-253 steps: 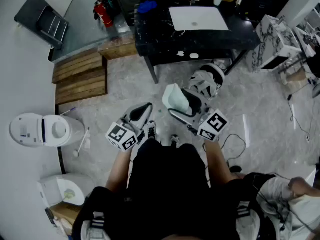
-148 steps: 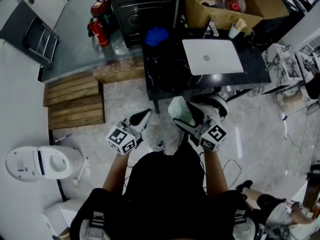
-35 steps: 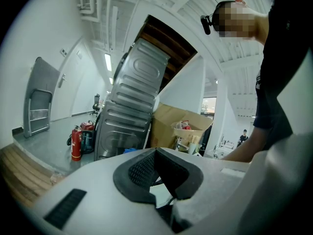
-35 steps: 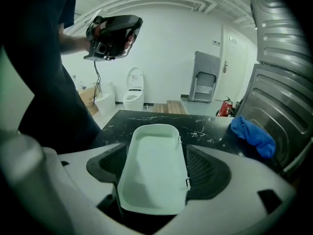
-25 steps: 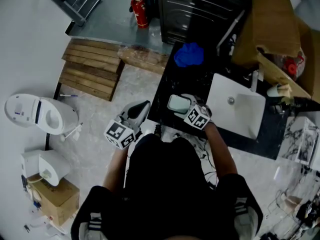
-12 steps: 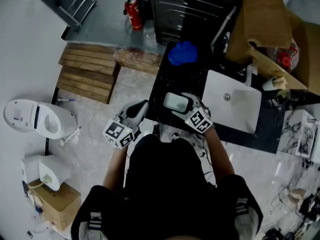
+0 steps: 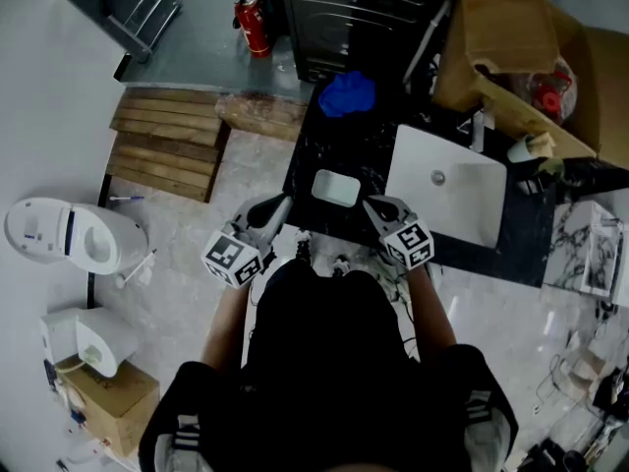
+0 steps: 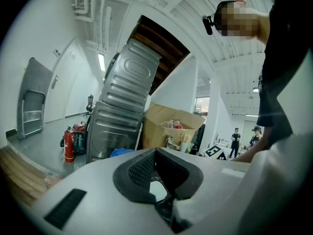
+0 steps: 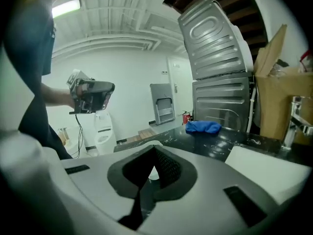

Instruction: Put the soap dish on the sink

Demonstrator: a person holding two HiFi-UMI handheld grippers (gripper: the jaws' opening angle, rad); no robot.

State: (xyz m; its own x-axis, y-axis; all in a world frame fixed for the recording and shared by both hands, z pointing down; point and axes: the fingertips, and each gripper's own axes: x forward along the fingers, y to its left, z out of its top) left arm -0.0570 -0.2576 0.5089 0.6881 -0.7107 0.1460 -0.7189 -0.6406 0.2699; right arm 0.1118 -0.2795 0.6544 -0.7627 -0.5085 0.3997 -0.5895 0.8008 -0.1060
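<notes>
Soap dish (image 7: 336, 187) sits on the sink counter (image 7: 334, 146), job apparently done; right gripper (image 7: 377, 207) just snapped shut empty, left gripper (image 7: 274, 206) likewise closed.

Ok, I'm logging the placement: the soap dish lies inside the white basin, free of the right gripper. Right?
No: the soap dish lies on the black counter beside the white basin, free of the right gripper, as the head view shows.
</notes>
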